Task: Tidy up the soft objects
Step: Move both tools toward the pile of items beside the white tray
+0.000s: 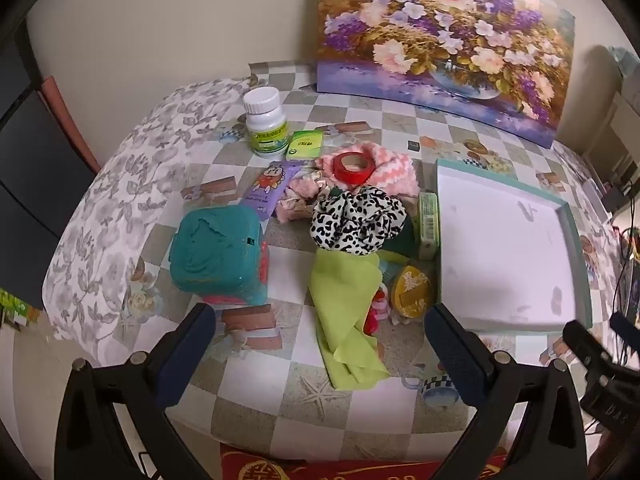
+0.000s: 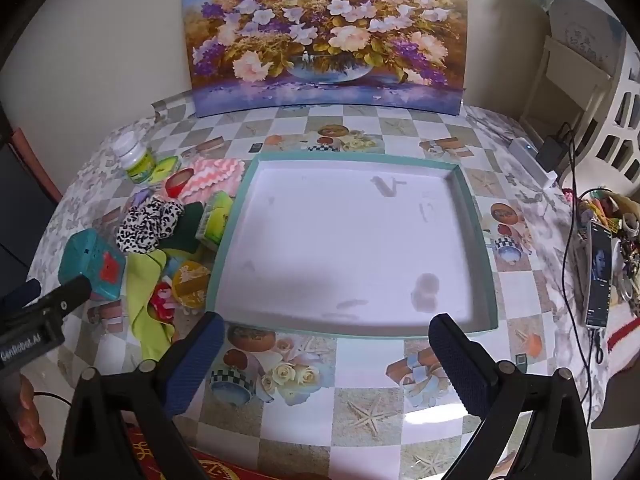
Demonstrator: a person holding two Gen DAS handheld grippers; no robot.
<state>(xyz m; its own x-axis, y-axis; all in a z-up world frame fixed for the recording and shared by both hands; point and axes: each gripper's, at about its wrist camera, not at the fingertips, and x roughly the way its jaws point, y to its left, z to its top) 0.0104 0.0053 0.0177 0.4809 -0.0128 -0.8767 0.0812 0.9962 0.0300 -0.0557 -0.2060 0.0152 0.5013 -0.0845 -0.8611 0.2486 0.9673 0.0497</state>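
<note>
Both tongs (image 1: 320, 332) (image 2: 326, 336) spread, empty; checkered tablecloth (image 2: 360, 408), floral painting (image 2: 320, 36) against wall.

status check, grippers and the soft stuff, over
Left gripper open, empty, over the green cloth. Right gripper open, empty, before the tray. Scrunchie in the pile, tray holds nothing. Tape roll on the pink cloth.

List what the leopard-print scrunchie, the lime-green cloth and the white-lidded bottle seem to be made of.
Leopard-print scrunchie: thin woven fabric, gathered in puffy ruffles, with a slight sheen.
Lime-green cloth: thin matte textile, limp with soft folds; possibly microfibre.
White-lidded bottle: apparently rigid plastic, smooth and glossy, with a ribbed cap and a printed green label.
</note>
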